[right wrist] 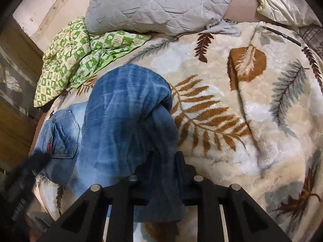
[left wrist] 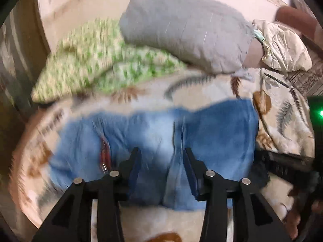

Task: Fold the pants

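A: Start at the left. What is over there?

B: A wooden cabinet [right wrist: 14,109] at the edge, then a crumpled green checked cloth [right wrist: 76,60] on the bed, with a grey quilted pillow [right wrist: 157,6] behind it. The jeans [right wrist: 113,125] lie on the leaf-print blanket [right wrist: 252,141], left of the middle. The waist end with its back pocket [right wrist: 64,135] lies flat towards the left.

A: And the left hand-held gripper [left wrist: 161,165]?

B: Its jaws stand spread above the flat denim with nothing between them. That view is blurred, but the pads look clear of the cloth.

A: The right one?

B: The right hand-held gripper [right wrist: 163,161] is pinching a bunch of the darker leg fabric, which rises in a hump from the bed into its jaws. I judge the grip real, since the cloth hangs from the jaws.

A: So which step is this?

B: It looks like the fold of the legs over towards the waist, mid-carry. The pants are partly doubled and far from neat.

A: What does the next move call for?

B: Probably carrying the held leg end across to the left and laying it level with the waistband, while the free gripper pins or smooths the layer beneath. The thick denim may bunch, so the hump needs flattening before release.
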`<action>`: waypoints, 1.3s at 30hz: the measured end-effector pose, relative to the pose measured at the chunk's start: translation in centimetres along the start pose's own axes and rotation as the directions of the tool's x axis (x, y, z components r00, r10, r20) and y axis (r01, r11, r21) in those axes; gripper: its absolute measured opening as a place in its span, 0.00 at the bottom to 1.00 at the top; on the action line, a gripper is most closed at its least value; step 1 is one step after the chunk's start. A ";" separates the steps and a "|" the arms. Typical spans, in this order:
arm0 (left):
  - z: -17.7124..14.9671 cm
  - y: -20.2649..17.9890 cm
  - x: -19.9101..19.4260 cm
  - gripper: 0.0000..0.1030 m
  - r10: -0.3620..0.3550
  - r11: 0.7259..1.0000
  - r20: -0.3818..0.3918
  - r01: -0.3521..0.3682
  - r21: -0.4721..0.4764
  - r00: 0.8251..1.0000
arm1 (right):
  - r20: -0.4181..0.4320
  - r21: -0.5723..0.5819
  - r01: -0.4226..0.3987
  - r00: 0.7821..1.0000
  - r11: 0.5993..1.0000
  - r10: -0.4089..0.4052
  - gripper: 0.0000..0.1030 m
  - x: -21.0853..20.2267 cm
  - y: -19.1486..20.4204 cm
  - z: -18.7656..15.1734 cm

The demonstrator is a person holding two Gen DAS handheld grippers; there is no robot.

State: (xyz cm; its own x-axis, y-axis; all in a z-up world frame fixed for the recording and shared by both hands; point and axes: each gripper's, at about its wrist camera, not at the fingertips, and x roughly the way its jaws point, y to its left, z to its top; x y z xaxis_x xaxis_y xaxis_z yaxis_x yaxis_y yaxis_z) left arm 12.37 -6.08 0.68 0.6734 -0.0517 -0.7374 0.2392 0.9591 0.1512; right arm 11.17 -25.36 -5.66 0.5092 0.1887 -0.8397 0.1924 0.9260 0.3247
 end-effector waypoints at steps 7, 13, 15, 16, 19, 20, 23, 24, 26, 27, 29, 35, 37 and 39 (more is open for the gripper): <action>1.9 -1.4 -0.5 0.90 0.032 0.999 0.129 -0.036 0.028 0.991 | 0.089 -0.012 0.027 0.996 1.000 -0.026 0.76 -2.9 -0.2 0.0; -1.6 -1.8 3.2 0.90 0.025 0.999 0.007 -0.025 0.027 1.000 | 0.114 0.025 0.051 0.992 0.998 -0.054 0.76 -3.4 -1.4 0.2; -1.4 -1.5 2.8 0.90 -0.030 1.000 0.000 0.030 -0.001 1.000 | 0.102 0.074 -0.012 0.995 0.997 0.004 0.75 -3.1 -2.5 0.3; -1.0 -1.3 2.0 0.90 -0.051 0.999 0.029 0.052 -0.015 0.998 | 0.108 0.092 -0.040 0.994 0.995 0.030 0.75 -3.1 -2.8 0.3; -0.5 -1.2 0.4 0.90 -0.009 1.000 0.107 0.012 -0.021 0.994 | 0.126 0.101 -0.059 0.991 0.993 0.046 0.74 -3.3 -3.2 0.5; -0.6 -1.3 1.0 0.90 -0.012 1.000 0.079 0.013 -0.012 0.997 | 0.125 0.103 -0.064 0.991 0.993 0.051 0.73 -3.2 -3.3 0.7; -1.3 -1.1 3.3 0.90 -0.066 0.997 -0.031 0.065 -0.036 0.997 | 0.068 0.124 -0.101 0.993 0.987 0.093 0.65 -1.4 -3.5 1.5; -1.3 -1.0 3.3 0.90 -0.079 0.996 -0.034 0.078 -0.051 0.996 | 0.051 0.127 -0.115 0.993 0.985 0.109 0.64 -0.8 -3.4 1.6; -1.1 -0.5 2.8 0.90 -0.121 0.989 -0.007 0.120 -0.081 0.993 | 0.006 0.132 -0.133 0.991 0.982 0.134 0.63 0.5 -3.3 1.9; -0.9 -0.5 2.8 0.90 -0.129 0.988 -0.002 0.129 -0.082 0.992 | -0.014 0.122 -0.145 0.989 0.982 0.147 0.63 1.1 -3.1 2.2; 0.2 -0.2 4.1 0.90 -0.119 0.989 -0.032 0.116 -0.087 0.992 | -0.013 0.089 -0.147 0.989 0.985 0.149 0.63 1.2 -2.7 3.0; 5.3 1.2 10.7 0.90 -0.247 0.964 -0.176 0.224 -0.143 0.953 | -0.087 -0.009 -0.161 0.983 0.987 0.159 0.63 3.5 -1.3 6.6; 5.3 0.9 12.7 0.90 -0.295 0.953 -0.229 0.269 -0.139 0.927 | -0.063 -0.030 -0.155 0.986 0.987 0.153 0.63 3.8 -1.2 6.7; 4.6 1.0 14.1 0.89 -0.345 0.934 -0.253 0.303 -0.191 0.904 | -0.047 -0.018 -0.169 0.985 0.985 0.168 0.63 4.5 -1.4 6.4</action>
State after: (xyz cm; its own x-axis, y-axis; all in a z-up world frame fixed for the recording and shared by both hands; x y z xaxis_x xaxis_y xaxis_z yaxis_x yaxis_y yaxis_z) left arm 25.31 -7.11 -6.51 0.3487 -0.3075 -0.8853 0.2944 0.9328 -0.2080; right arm 18.58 -27.90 -7.10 0.4941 0.3571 -0.7926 0.0881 0.8865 0.4543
